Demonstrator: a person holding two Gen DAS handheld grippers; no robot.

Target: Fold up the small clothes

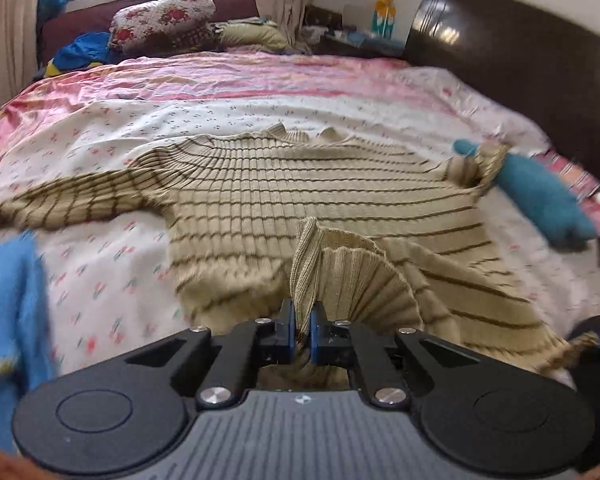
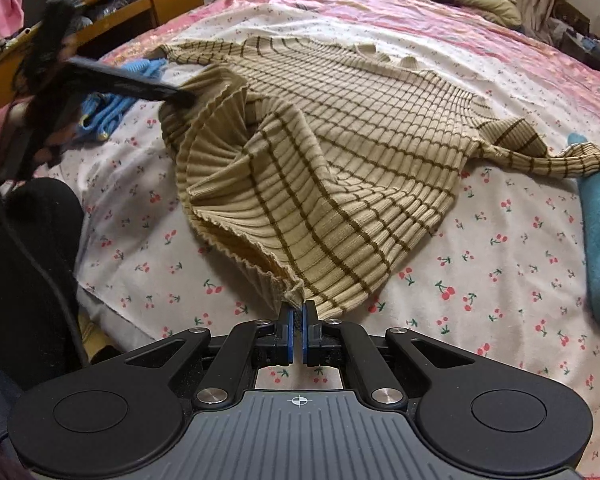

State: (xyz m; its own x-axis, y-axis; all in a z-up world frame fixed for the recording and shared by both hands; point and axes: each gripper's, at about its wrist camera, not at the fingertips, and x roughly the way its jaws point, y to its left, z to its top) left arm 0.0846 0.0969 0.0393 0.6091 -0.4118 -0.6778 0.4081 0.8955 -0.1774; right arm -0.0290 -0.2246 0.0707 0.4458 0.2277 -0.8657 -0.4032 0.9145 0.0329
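A beige ribbed sweater [image 1: 284,184] with thin brown stripes lies spread on the bed, neck toward the far side. My left gripper [image 1: 302,320] is shut on its bottom hem, which bunches up in a fold right above the jaws. In the right wrist view the same sweater [image 2: 340,152] is lifted along its near edge. My right gripper [image 2: 298,316] is shut on the hem's near corner. The left gripper [image 2: 180,98] shows there too, blurred, at the raised hem on the left. One sleeve stretches left, the other [image 2: 540,156] right.
The bed sheet [image 2: 480,264] is white with cherries, pink further back. A teal garment [image 1: 540,196] lies at the right, a light blue one [image 1: 8,292] at the left. A dark headboard [image 1: 520,52], pillows [image 1: 164,20] and a wooden desk [image 2: 140,4] border the bed. A person's dark-clothed leg [image 2: 24,264] is at the near left.
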